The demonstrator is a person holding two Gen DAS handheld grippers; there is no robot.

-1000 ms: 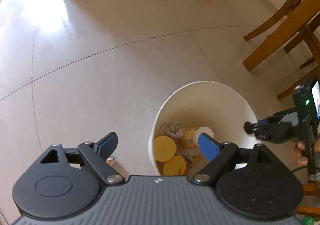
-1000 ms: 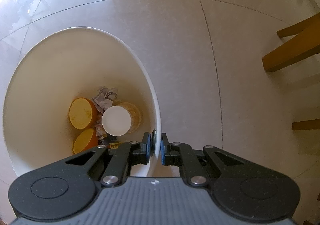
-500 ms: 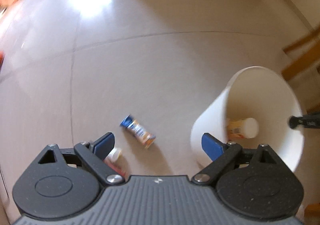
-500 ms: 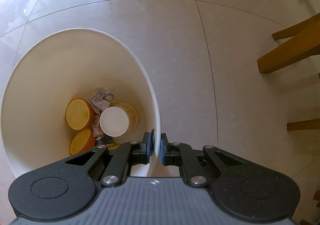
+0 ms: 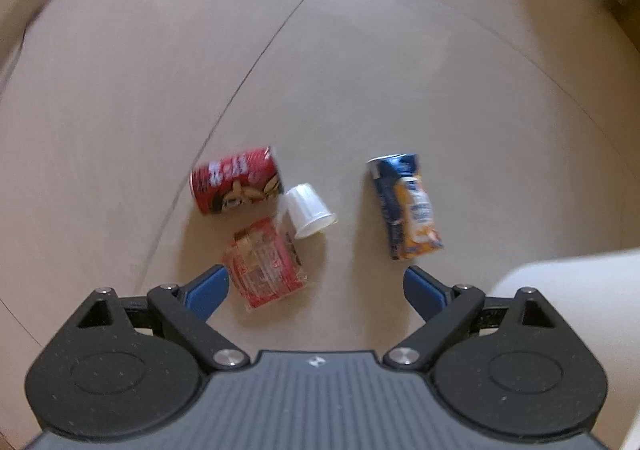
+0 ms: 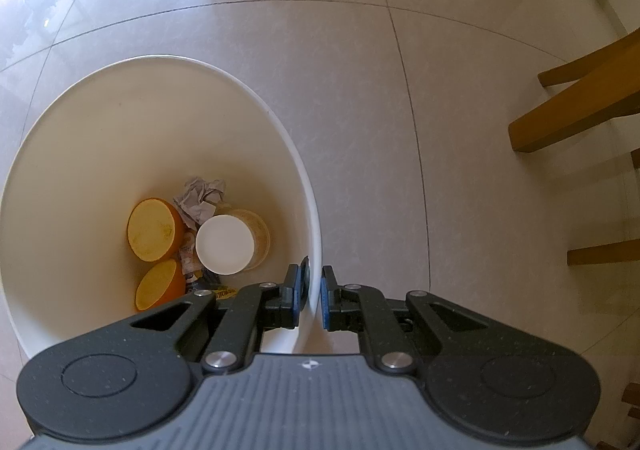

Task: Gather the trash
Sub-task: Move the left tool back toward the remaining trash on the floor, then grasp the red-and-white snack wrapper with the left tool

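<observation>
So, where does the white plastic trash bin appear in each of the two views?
Left wrist view: only part of the white plastic trash bin shows, at the lower right edge.
Right wrist view: it fills the left half, and the right tongs are shut on its rim.
Shared landmark: the beige tiled floor with its thin joint lines.

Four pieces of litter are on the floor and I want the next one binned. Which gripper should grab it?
Left. The left gripper is open and empty over the red packet; the right gripper is clamped on the bin rim.
</observation>
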